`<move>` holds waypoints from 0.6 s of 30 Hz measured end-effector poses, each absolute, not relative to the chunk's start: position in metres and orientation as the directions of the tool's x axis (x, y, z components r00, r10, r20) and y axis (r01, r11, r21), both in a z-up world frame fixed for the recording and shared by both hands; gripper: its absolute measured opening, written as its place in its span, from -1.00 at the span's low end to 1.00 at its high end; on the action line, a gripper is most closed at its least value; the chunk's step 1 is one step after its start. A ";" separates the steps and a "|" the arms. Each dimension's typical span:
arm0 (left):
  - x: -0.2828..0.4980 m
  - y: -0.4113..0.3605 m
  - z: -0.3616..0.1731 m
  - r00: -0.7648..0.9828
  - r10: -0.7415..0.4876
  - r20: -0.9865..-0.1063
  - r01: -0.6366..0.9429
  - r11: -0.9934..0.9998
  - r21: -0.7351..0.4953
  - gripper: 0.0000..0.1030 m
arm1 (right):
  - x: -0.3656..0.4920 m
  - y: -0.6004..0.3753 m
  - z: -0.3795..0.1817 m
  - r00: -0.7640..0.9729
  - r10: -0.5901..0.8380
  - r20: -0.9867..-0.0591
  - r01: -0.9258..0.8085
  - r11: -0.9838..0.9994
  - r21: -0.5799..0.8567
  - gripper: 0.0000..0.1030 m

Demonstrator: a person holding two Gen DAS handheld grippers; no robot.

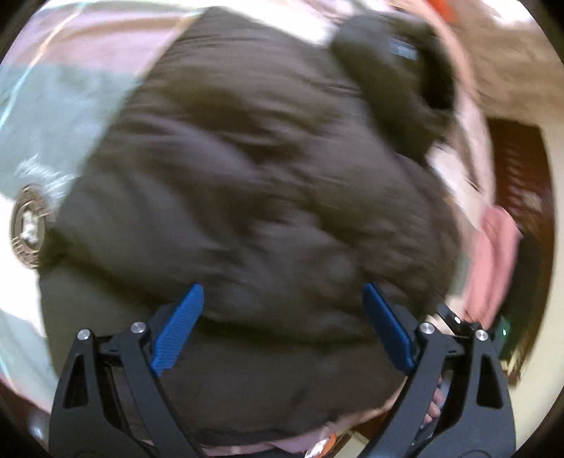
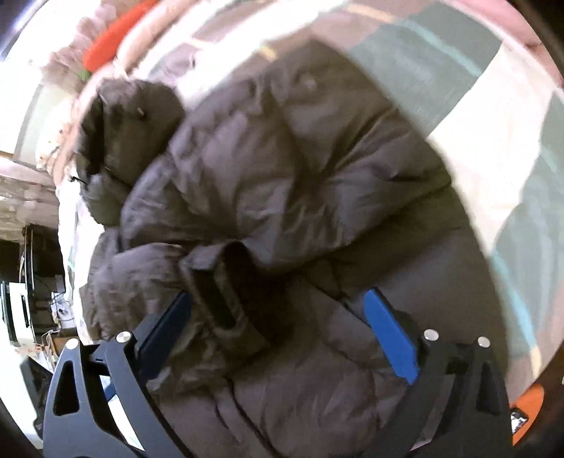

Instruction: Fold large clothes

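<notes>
A large dark brown puffer jacket (image 1: 253, 183) lies on a bed and fills the left wrist view; its hood or collar (image 1: 394, 81) bunches at the upper right. My left gripper (image 1: 282, 296) is open just above the jacket's near part, holding nothing. In the right wrist view the same jacket (image 2: 289, 169) lies folded over, with a sleeve cuff (image 2: 225, 289) between the open blue fingers. My right gripper (image 2: 278, 299) is open around the cuff, not closed on it. Both views are motion blurred.
The bed cover (image 1: 53, 116) has green, white and pink blocks and shows in the right wrist view (image 2: 458, 63) too. A pink cloth (image 1: 493, 253) hangs at the right. An orange object (image 2: 116, 31) lies far off. Room furniture (image 2: 31, 289) stands left.
</notes>
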State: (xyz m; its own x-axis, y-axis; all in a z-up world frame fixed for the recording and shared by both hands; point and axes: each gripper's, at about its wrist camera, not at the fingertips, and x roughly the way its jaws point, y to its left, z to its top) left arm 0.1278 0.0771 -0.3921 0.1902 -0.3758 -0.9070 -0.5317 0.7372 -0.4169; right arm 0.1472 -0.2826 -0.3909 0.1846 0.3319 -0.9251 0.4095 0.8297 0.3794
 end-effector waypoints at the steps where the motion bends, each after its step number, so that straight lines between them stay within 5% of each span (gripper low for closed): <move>1: 0.126 0.085 -0.399 0.184 -0.355 -0.917 -0.567 0.724 -0.394 0.80 | 0.152 -0.276 -0.409 0.145 0.364 -0.920 0.407 0.825 0.391 0.92; 4: 0.127 0.103 -0.410 0.171 -0.333 -0.927 -0.618 0.697 -0.365 0.80 | 0.161 -0.257 -0.439 0.075 0.358 -0.931 0.395 0.846 0.357 0.91; 8: 0.128 0.106 -0.419 0.144 -0.313 -0.939 -0.642 0.693 -0.329 0.80 | 0.169 -0.233 -0.402 0.126 0.354 -0.927 0.266 0.888 0.375 -0.40; 9: 0.121 0.105 -0.421 0.139 -0.304 -0.943 -0.639 0.700 -0.320 0.80 | 0.169 -0.232 -0.387 0.154 0.359 -0.921 0.246 0.889 0.387 -0.48; 10: 0.121 0.102 -0.423 0.138 -0.293 -0.946 -0.637 0.705 -0.311 0.81 | 0.170 -0.234 -0.378 0.182 0.419 -0.890 0.234 0.860 0.453 -0.94; 12: 0.122 0.097 -0.424 0.136 -0.277 -0.951 -0.635 0.713 -0.298 0.82 | 0.175 -0.233 -0.350 0.233 0.530 -0.816 0.198 0.795 0.573 -0.94; 16: 0.117 0.091 -0.425 0.131 -0.276 -0.952 -0.644 0.706 -0.294 0.86 | 0.198 -0.211 -0.307 0.273 0.483 -0.832 0.045 0.857 0.513 -0.83; 18: 0.115 0.093 -0.426 0.135 -0.281 -0.950 -0.644 0.704 -0.299 0.87 | 0.204 -0.203 -0.313 0.248 0.431 -0.868 0.037 0.891 0.453 -0.02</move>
State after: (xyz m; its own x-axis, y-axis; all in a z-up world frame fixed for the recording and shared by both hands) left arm 0.1152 0.0929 -0.4262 0.1348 -0.2808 -0.9502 -0.6443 0.7037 -0.2994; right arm 0.2040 -0.2030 -0.3129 0.2476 0.4306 -0.8679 0.0369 0.8909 0.4526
